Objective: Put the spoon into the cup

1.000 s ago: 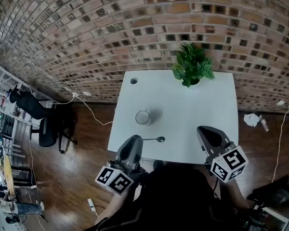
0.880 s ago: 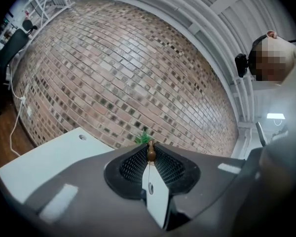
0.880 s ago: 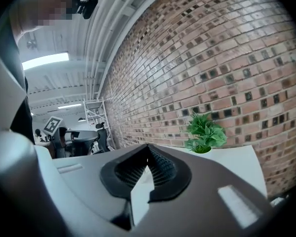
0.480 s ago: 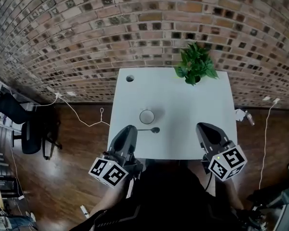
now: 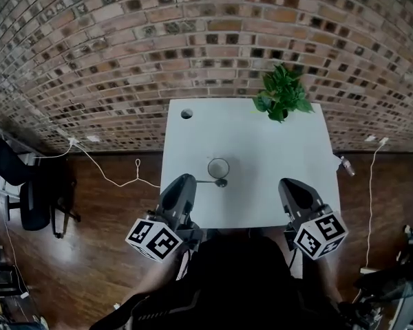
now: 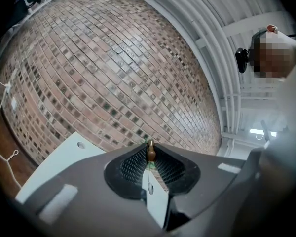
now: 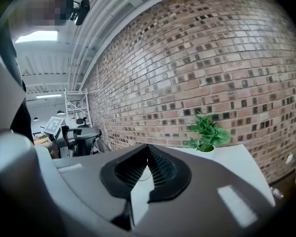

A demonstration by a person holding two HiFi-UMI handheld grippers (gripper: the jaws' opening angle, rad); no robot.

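Nothing is picked up yet, so I'd call this the approach. The slim, shiny metal spoon (image 5: 213, 182) lies flat on the smooth white rectangular bench (image 5: 261, 150), just on the near side of the small round pale cup (image 5: 218, 167), with its handle toward the left edge. The dark moulded left gripper (image 5: 183, 180) hovers at the near edge, jaws together on nothing. The right gripper (image 5: 289, 183) is likewise empty, its ribbed pads meeting. Next, I'd guess, the left must open and pinch that thin, slippery handle.
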